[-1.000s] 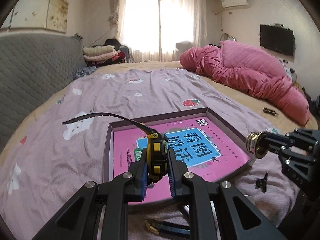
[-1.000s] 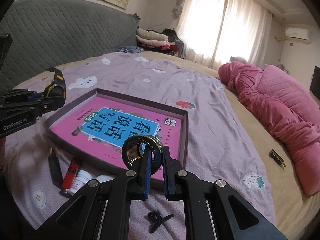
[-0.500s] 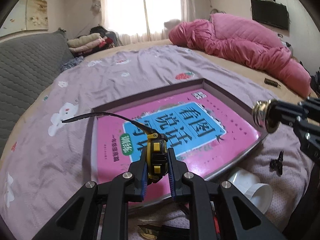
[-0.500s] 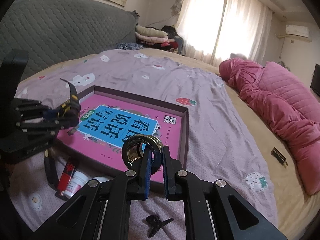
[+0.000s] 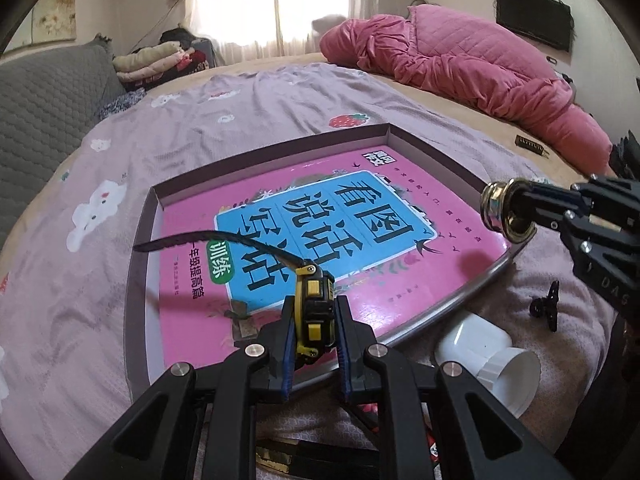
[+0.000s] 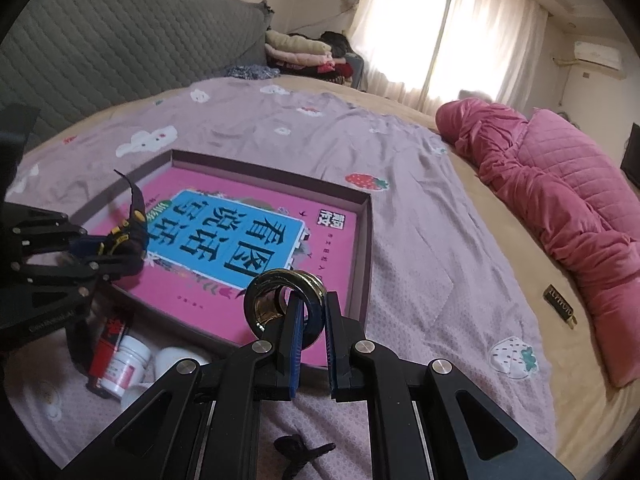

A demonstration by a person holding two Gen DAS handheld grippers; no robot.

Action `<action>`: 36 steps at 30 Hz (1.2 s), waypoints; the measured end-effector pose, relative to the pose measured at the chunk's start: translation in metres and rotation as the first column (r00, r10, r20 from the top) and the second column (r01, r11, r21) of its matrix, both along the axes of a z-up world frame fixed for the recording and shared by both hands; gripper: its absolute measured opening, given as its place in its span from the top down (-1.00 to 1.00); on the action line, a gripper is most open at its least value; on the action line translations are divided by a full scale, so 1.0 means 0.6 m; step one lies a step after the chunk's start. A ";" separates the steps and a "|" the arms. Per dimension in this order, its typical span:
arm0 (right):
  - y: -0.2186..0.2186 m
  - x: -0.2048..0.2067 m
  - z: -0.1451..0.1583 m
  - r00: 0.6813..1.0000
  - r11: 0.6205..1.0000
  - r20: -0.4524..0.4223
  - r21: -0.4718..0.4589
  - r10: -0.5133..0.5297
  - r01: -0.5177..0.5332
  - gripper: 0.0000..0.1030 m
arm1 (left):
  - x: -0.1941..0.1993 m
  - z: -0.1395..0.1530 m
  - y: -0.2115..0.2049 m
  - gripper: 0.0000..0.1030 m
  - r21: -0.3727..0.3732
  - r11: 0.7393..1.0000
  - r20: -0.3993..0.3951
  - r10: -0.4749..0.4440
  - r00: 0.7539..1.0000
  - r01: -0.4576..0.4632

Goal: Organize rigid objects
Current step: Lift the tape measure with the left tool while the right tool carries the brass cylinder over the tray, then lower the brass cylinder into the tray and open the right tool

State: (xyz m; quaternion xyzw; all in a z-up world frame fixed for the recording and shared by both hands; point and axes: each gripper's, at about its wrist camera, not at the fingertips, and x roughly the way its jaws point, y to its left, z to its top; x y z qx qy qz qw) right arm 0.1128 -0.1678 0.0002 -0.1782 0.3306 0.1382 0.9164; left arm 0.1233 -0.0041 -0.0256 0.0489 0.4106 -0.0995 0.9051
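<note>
The left tongs (image 5: 316, 328) are pinched tight on a yellow-and-black tape measure (image 5: 314, 308), held on edge between the blue pads, its black wrist strap (image 5: 224, 240) curling up and away to the left. They hang over the near left part of a shallow dark-rimmed cardboard box lid (image 5: 140, 240) lying on the bed's mauve printed sheet (image 5: 80, 280); a pink book with a blue title panel (image 5: 320, 224) fills the lid. Whether the tape measure touches the book is hard to tell.

Further right, the right tongs (image 6: 310, 320) are closed on a shiny brass-and-silver metal ring fitting (image 6: 280, 292), standing upright above the lid's near right edge, clear of the book.

Below the lid's near edge lie things half hidden by the tongs' black arms: a red-and-black item (image 6: 110, 336), a small white jar with a pink label (image 6: 124, 368), and a white plastic bottle on its side (image 5: 488, 360) with its open mouth towards the viewer. A gold-trimmed dark object (image 5: 288, 456) at the bottom is cut off and cannot be named. A small black clip (image 5: 546, 306) sits on the sheet right of the lid, and a little dark bar (image 6: 560, 304) lies well apart near the bed's right edge, beside a rumpled pink quilt (image 6: 560, 184).
</note>
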 end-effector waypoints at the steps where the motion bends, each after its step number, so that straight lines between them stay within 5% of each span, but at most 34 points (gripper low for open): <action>1: 0.003 0.001 -0.002 1.000 1.000 0.005 -0.015 0.003 -0.003 0.80 | 0.002 0.000 0.002 0.66 -0.006 1.000 -0.004 0.003 1.000 -0.003; 9: 0.048 -0.010 -0.028 0.995 0.974 0.040 -0.211 0.088 -0.078 0.80 | 0.010 -0.003 0.026 0.66 -0.080 0.996 -0.042 0.031 0.999 -0.034; 14: 0.078 -0.017 -0.058 0.988 0.909 0.073 -0.406 0.135 -0.094 0.80 | 0.010 -0.004 0.028 0.65 -0.083 0.996 -0.042 0.032 0.999 -0.036; 19: 0.080 -0.016 -0.072 0.987 0.881 0.070 -0.464 0.142 -0.094 0.80 | 0.010 -0.004 0.026 0.65 -0.079 0.996 -0.040 0.033 0.999 -0.036; 26: 0.061 -0.003 -0.072 0.994 0.888 0.062 -0.457 0.086 -0.048 0.80 | 0.012 -0.007 0.027 0.63 -0.071 0.997 -0.045 0.039 0.998 -0.042; 36: 0.037 0.002 -0.054 0.999 0.947 0.013 -0.319 0.035 -0.029 0.78 | 0.013 -0.008 0.029 0.63 -0.080 0.996 -0.055 0.043 0.998 -0.047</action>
